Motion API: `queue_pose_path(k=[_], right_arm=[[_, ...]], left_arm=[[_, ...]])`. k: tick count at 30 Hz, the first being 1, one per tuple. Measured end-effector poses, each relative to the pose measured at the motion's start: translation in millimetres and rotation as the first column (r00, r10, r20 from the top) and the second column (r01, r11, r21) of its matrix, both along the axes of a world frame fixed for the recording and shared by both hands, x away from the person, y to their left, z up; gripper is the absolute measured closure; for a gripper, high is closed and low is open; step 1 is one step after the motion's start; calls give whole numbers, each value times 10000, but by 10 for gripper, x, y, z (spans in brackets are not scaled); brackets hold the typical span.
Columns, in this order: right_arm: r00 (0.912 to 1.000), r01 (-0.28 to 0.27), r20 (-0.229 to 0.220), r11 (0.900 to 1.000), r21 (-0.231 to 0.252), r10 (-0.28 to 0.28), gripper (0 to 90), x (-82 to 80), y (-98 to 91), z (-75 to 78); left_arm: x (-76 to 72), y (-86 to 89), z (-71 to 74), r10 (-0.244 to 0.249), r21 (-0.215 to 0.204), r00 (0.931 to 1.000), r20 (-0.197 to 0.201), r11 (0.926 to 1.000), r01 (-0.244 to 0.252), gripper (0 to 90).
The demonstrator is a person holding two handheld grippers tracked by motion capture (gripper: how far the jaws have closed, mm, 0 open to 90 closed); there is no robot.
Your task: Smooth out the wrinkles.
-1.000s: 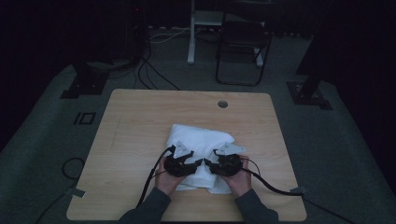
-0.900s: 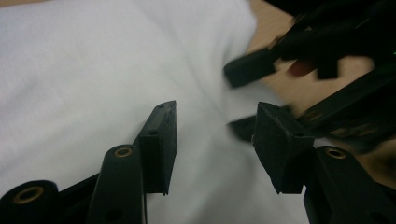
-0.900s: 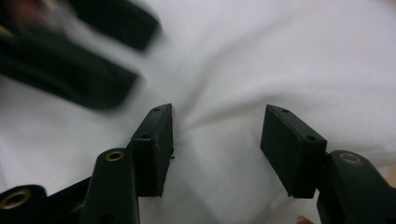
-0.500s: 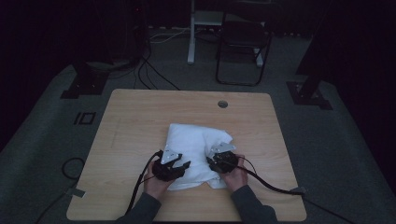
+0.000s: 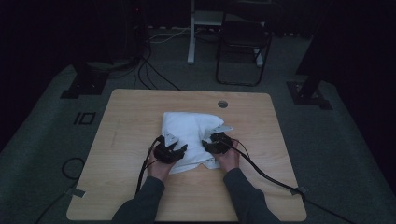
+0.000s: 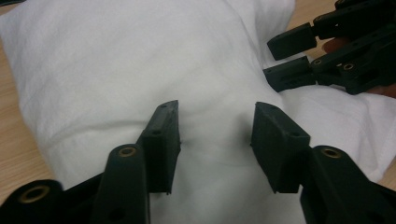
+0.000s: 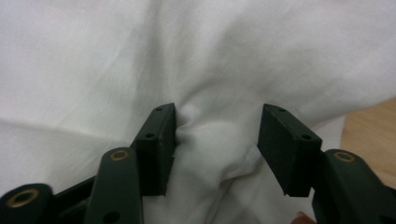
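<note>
Left gripper (image 6: 215, 142) jaws standing apart, just opened further, tips pressed down onto the white cloth (image 6: 140, 70) with fabric between them but unpinched. Right gripper (image 7: 217, 147) jaws likewise parted, just opened further, a puckered fold of cloth rising between them, touching the left pad only. In the high view, both grippers at the cloth's near edge, centre of frame, on the wooden table (image 5: 130, 116); black cables (image 5: 271, 175) trailing toward the bottom.
</note>
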State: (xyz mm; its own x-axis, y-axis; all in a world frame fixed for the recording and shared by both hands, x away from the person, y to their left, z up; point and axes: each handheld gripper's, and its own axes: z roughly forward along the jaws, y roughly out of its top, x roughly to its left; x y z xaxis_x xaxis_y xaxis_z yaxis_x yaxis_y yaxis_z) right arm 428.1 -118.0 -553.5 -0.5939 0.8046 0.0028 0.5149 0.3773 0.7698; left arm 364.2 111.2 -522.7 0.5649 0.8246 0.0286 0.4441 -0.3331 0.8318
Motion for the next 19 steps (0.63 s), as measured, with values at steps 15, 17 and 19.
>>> queue_pose_path(k=[15,17,19], right_arm=[[9888,771,1188,9908,1112,-903,338,-544,-648,327],[9887,806,1172,9907,1100,-934,338,-550,-671,324],[9892,823,1111,9895,1188,-956,327,-548,-708,322]], left_arm=[[-394,557,277,679,-699,9911,1148,9957,-601,448],[-397,581,270,741,-726,9909,1124,9952,-662,448],[-395,621,251,849,-828,9905,1077,9937,-762,447]])
